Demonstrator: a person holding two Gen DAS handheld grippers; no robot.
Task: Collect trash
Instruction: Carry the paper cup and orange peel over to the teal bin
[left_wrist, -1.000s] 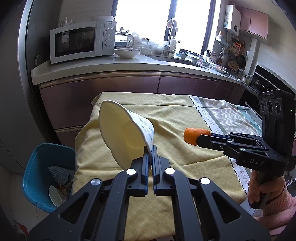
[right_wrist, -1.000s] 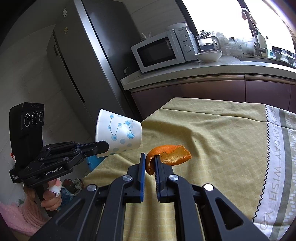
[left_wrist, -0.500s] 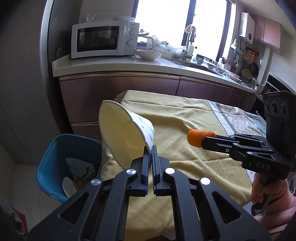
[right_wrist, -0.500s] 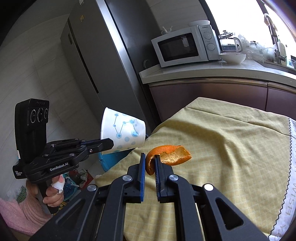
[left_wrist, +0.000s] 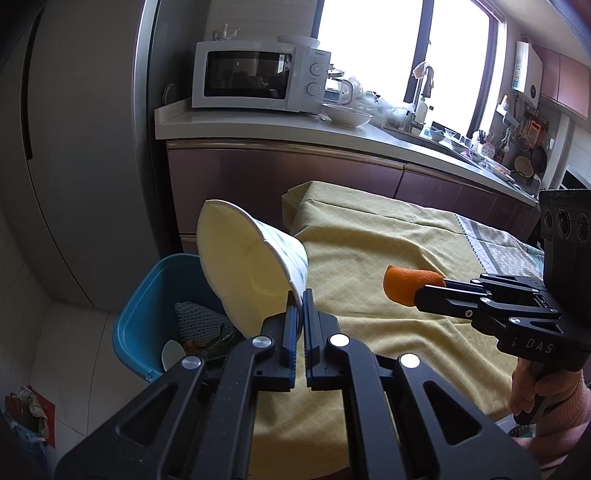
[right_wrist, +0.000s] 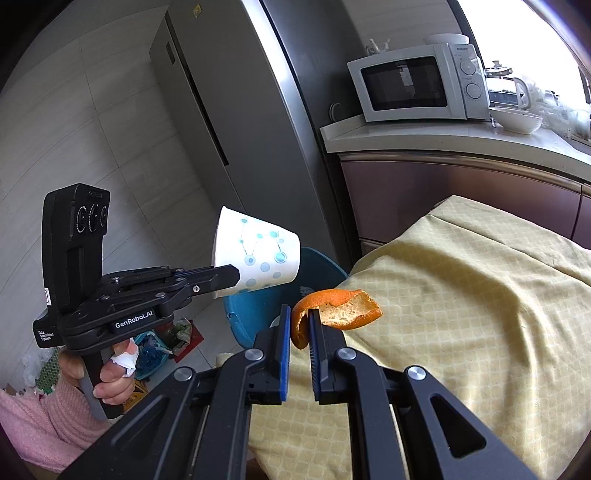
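My left gripper (left_wrist: 300, 301) is shut on the rim of a white paper cup (left_wrist: 243, 266) with blue dots, held tilted on its side over the near edge of a blue trash bin (left_wrist: 144, 306). In the right wrist view the same cup (right_wrist: 258, 254) sits in the left gripper (right_wrist: 231, 277), above the bin (right_wrist: 255, 310). My right gripper (right_wrist: 297, 321) is shut on a curled piece of orange peel (right_wrist: 343, 310), just off the table's left edge; the peel (left_wrist: 406, 282) also shows in the left wrist view, clamped by the right gripper (left_wrist: 421, 291).
A table under a yellow cloth (left_wrist: 388, 266) fills the right. The bin holds netting and scraps (left_wrist: 199, 325). Behind stand a grey fridge (left_wrist: 85, 147), a counter with a microwave (left_wrist: 255, 79) and a bowl (left_wrist: 347, 114). Bags and clutter (right_wrist: 155, 339) lie on the floor.
Both grippers have swung left off the table toward the blue bin, each keeping its grip. The bin now lies much closer under the cup, and the fridge fills more of the view.
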